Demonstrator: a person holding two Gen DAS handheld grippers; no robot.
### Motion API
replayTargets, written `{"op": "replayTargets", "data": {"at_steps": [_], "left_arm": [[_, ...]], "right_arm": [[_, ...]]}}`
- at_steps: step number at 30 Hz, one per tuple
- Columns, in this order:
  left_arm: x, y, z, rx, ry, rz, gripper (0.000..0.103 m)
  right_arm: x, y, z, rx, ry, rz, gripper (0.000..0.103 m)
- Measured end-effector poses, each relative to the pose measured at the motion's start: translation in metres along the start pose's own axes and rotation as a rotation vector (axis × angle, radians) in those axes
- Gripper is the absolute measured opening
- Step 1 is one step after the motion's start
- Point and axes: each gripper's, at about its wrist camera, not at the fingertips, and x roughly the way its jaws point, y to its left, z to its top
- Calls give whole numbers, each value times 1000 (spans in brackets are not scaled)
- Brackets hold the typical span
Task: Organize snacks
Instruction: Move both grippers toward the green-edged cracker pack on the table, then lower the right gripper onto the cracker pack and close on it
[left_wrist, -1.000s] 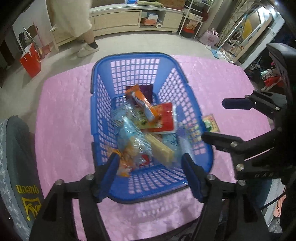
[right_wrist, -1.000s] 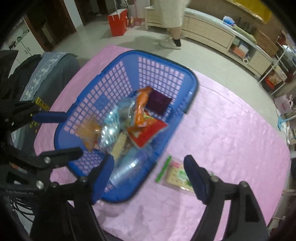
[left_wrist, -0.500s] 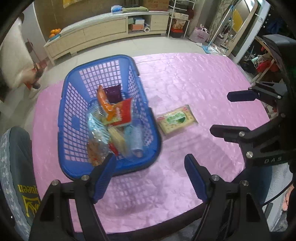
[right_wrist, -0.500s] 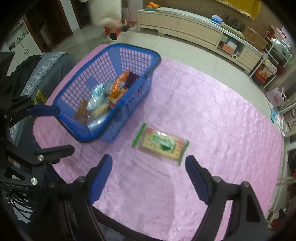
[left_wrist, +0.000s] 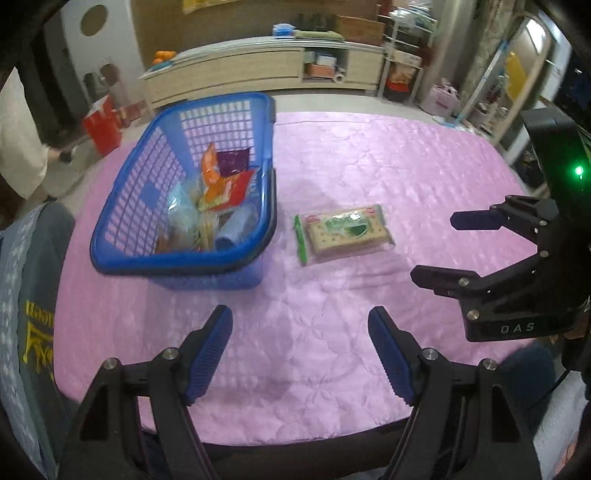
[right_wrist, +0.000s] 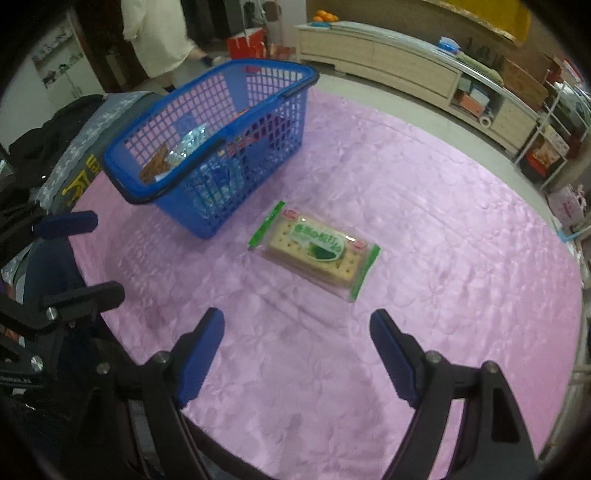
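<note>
A blue plastic basket (left_wrist: 133, 199) (right_wrist: 258, 96) holds several snack packs, among them an orange-red pack (left_wrist: 221, 188). A clear cracker pack with green ends (left_wrist: 343, 232) (right_wrist: 314, 251) lies flat on the pink tablecloth (left_wrist: 369, 155) (right_wrist: 424, 206), just right of the basket. My left gripper (left_wrist: 299, 350) is open and empty near the table's front edge. My right gripper (right_wrist: 297, 354) is open and empty, short of the cracker pack. The right gripper also shows in the left wrist view (left_wrist: 439, 247), and the left gripper in the right wrist view (right_wrist: 77, 258).
A grey jacket with yellow print (left_wrist: 29, 332) (right_wrist: 81, 147) hangs at the table's left edge. A long wooden cabinet (left_wrist: 266, 70) (right_wrist: 406, 70) stands behind. A person in white (right_wrist: 155, 37) and a red bag (left_wrist: 103, 122) are on the floor beyond the basket.
Both grippers have pulled back and lowered from above the basket toward the table's front edge. The cracker pack has come into full view. The person behind has walked to the left.
</note>
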Motion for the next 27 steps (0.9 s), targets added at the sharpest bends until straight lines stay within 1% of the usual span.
{"op": "replayTargets", "data": {"at_steps": [2, 5, 8, 13, 16, 19, 21, 23, 25, 27], "left_arm": [[5, -2, -9, -45, -3, 16, 74], [15, 0, -22, -140, 4, 31, 74], [30, -5, -35, -188, 31, 55, 74], [58, -7, -50, -289, 84, 24, 74], [72, -6, -50, -314, 91, 33, 74], [85, -6, -46, -326, 109, 24, 74], [91, -4, -44, -336, 112, 23, 74], [99, -4, -41, -344, 118, 26, 74], [104, -4, -38, -341, 119, 19, 74], [108, -5, -36, -330, 113, 19, 74]], "right_arm": [[12, 1, -4, -57, 20, -13, 84], [23, 0, -8, -129, 27, -33, 84], [36, -6, -9, -180, 39, -27, 84], [58, -17, -7, -233, 54, 6, 84], [68, -24, -4, -252, 31, 0, 84], [75, -31, 9, -286, 5, -4, 84], [81, -32, 18, -318, 4, -4, 84], [87, -33, 27, -366, 7, -2, 84], [95, -30, 34, -440, 27, 18, 84], [100, -26, 39, -498, 14, -4, 84]]}}
